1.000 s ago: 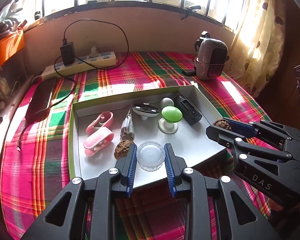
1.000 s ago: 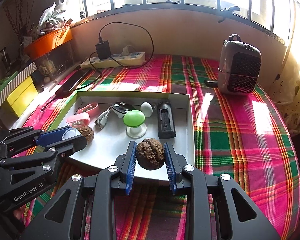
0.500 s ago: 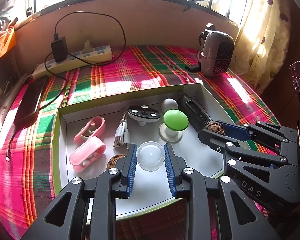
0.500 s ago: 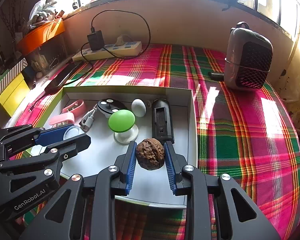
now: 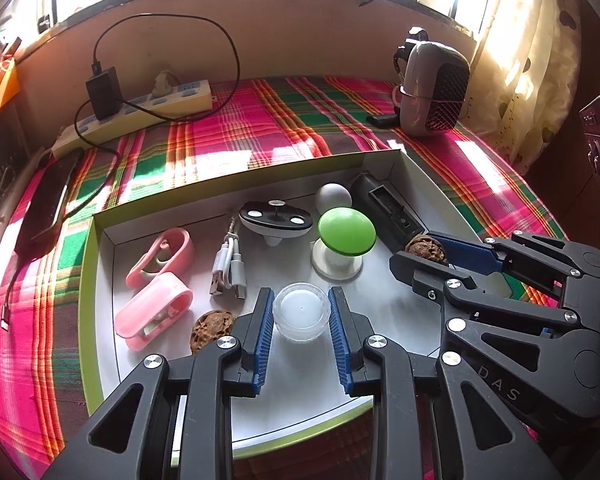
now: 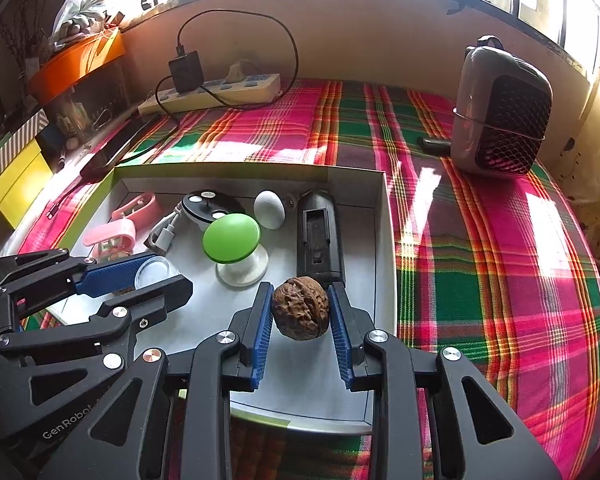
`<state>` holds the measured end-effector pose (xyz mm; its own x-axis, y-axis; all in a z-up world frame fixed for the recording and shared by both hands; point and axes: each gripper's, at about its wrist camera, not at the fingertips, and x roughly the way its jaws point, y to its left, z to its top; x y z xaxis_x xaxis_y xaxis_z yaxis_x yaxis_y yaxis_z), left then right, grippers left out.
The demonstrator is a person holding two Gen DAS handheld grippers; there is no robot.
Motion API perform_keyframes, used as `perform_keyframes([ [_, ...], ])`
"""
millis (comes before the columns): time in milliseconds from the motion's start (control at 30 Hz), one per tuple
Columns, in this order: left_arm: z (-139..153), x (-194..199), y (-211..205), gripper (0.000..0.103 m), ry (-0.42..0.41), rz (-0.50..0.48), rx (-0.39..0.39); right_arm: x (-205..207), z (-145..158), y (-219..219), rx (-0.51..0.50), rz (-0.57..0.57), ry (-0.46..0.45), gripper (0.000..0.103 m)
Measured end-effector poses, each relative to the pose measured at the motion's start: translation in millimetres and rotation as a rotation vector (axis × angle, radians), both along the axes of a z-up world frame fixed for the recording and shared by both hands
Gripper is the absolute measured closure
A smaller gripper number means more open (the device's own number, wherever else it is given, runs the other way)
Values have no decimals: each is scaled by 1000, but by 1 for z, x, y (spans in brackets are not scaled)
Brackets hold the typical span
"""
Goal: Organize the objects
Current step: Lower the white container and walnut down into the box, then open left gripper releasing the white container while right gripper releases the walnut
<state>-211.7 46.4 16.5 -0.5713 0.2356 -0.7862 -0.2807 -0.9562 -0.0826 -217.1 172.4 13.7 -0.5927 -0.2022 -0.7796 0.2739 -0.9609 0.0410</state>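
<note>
My left gripper (image 5: 300,316) is shut on a small clear round jar (image 5: 301,315), held over the near part of a shallow white box with a green rim (image 5: 87,280). A brown walnut (image 6: 300,313) is clamped in my right gripper (image 6: 300,316) over the box's near right part, in front of a black case (image 6: 319,236). In the box lie two pink clips (image 5: 152,316), a white cable (image 5: 229,268), a black oval piece (image 5: 275,220), a white egg shape (image 5: 333,197), a green-capped stand (image 5: 346,232) and a second walnut (image 5: 212,330).
The box sits on a pink and green plaid cloth (image 6: 480,240). A grey heater (image 6: 500,120) stands at the back right. A power strip (image 5: 140,112) with a black charger lies at the back left, and a dark phone (image 5: 48,200) lies left of the box.
Both grippers have come forward and down over the box, each keeping its object. The tray contents now look nearer and lower in both views.
</note>
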Motion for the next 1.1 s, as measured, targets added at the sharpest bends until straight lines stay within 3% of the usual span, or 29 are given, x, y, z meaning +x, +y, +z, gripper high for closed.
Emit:
perform_keyframes([
  [733,-4,-2,0,77,-15,3,-8,1,-3,-5,20,5,2,73],
  [1100,-4,-1,-3,77,-13,13,-14,3,0,-4,21,-5,21,63],
])
